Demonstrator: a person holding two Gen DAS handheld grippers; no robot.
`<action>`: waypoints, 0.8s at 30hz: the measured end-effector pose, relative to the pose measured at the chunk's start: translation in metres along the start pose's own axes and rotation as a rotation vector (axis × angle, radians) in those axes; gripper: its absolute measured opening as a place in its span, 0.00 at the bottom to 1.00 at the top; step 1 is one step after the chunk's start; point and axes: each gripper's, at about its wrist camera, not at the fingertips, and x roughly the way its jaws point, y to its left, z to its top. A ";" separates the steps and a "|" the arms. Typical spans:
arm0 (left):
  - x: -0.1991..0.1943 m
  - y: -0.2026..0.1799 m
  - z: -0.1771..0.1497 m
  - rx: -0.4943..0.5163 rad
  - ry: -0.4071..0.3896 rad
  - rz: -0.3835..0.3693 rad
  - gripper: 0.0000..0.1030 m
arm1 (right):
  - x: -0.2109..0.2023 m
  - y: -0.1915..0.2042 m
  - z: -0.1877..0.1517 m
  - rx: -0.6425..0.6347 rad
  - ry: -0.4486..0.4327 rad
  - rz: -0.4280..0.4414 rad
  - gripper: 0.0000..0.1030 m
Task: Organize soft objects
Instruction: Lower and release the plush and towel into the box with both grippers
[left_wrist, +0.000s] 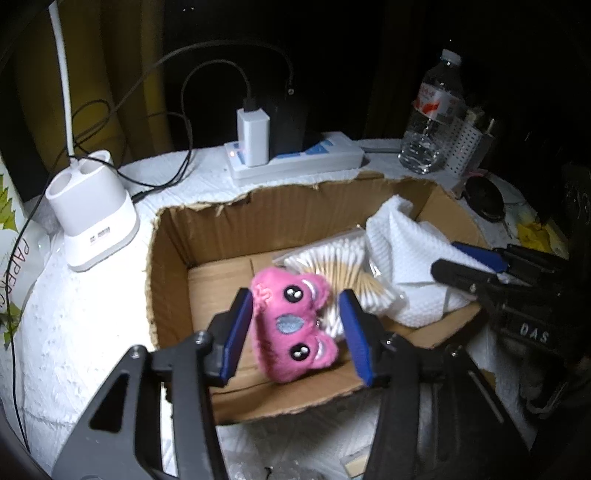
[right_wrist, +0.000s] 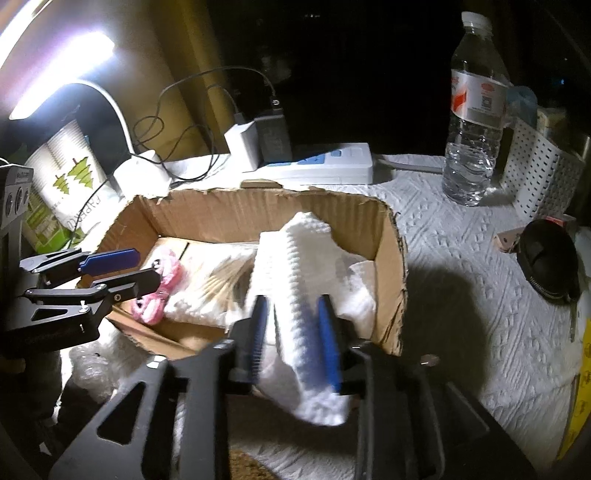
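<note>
A pink plush toy (left_wrist: 291, 325) with black eyes lies in an open cardboard box (left_wrist: 236, 225), between the blue pads of my left gripper (left_wrist: 295, 304). The jaws stand apart and do not clamp it. Beside the toy lies a pack of cotton swabs (left_wrist: 343, 266) and a white waffle cloth (left_wrist: 410, 258). My right gripper (right_wrist: 293, 308) straddles a fold of the white cloth (right_wrist: 295, 258) over the box's near edge (right_wrist: 388, 266); its jaws stand apart with the fold between them. The toy also shows in the right wrist view (right_wrist: 162, 288).
Behind the box stand a white power strip (left_wrist: 295, 162) with chargers and cables, a white lamp base (left_wrist: 92, 218), a water bottle (left_wrist: 432, 118) and a perforated white bin (right_wrist: 539, 173). A black round pouch (right_wrist: 550, 258) lies at the right. A paper bag (right_wrist: 62, 184) stands left.
</note>
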 end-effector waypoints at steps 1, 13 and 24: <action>-0.003 0.000 0.000 0.001 -0.006 -0.001 0.49 | -0.002 0.000 0.000 0.003 -0.001 0.003 0.42; -0.033 -0.003 -0.009 -0.001 -0.055 -0.013 0.55 | -0.032 0.003 -0.004 0.024 -0.050 -0.027 0.50; -0.064 -0.009 -0.019 0.001 -0.105 -0.026 0.69 | -0.057 0.017 -0.008 -0.013 -0.124 -0.037 0.61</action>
